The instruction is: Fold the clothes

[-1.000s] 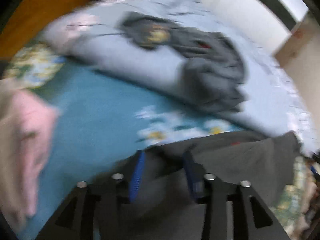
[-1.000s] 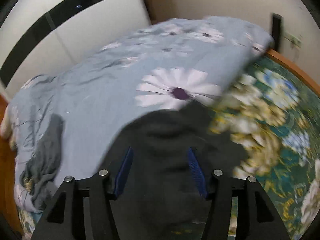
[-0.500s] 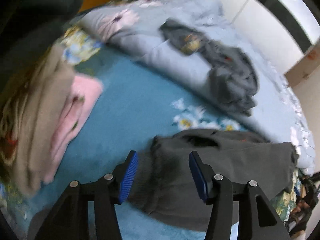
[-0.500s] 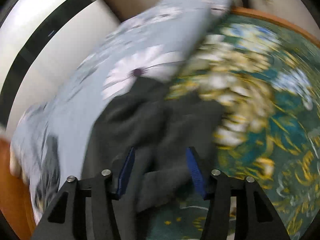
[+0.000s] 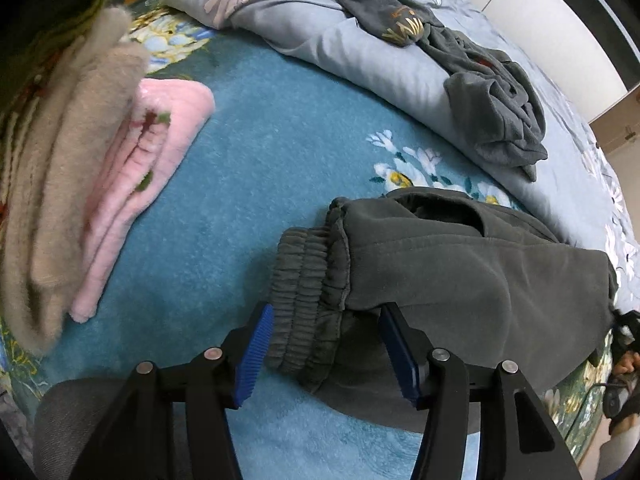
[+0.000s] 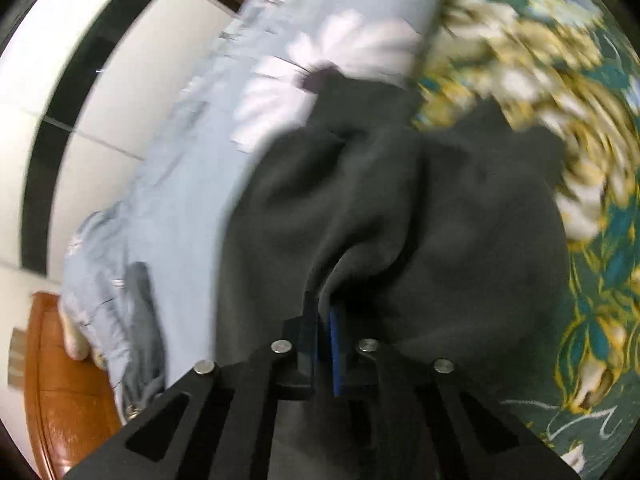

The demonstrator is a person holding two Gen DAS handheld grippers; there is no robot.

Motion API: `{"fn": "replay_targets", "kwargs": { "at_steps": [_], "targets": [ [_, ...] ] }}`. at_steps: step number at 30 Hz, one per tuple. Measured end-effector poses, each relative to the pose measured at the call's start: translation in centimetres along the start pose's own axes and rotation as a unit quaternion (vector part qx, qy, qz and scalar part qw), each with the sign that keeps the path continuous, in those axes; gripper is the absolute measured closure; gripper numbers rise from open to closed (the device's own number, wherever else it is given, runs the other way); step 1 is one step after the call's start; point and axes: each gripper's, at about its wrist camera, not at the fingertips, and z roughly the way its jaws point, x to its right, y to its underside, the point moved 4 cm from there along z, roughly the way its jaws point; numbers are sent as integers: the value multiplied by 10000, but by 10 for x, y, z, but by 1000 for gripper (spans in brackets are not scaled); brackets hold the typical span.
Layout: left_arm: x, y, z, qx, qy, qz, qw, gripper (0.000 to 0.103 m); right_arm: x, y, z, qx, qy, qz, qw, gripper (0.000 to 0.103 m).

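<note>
The dark grey trousers (image 5: 460, 280) lay on the blue bedspread (image 5: 248, 168), ribbed waistband (image 5: 304, 304) at about six o'clock in the left view. The left tongs (image 5: 326, 346) stood wide around that waistband, apparently to take it. The right tongs (image 6: 324, 324) were pinched on a bunch of the trousers (image 6: 400, 220), likely to steady or lift that end. Half a second earlier the right tongs had gaped. At nine o'clock sat folded pink and beige clothes (image 5: 132, 152); at one o'clock, crumpled grey clothes (image 5: 492, 108) on the quilt (image 5: 360, 60).
</note>
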Motion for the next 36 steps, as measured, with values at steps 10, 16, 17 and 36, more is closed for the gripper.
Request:
{"fn": "replay_targets", "kwargs": {
  "at_steps": [10, 16, 17, 36],
  "targets": [
    [0, 3, -1, -122, -15, 55, 9999, 43, 56, 17, -39, 237, 668, -542, 9960, 97],
    [-11, 13, 1, -268, -181, -201, 9993, 36, 81, 7, -50, 545, 255, 182, 9980, 46],
    [-12, 16, 6, -391, -71, -290, 9988, 36, 85, 5, -49, 558, 198, 318, 9977, 45],
    [-5, 13, 33, -431, 790, -1000, 9909, 65, 57, -14, -66, 583, 78, 558, 9967, 95]
  ]
}}
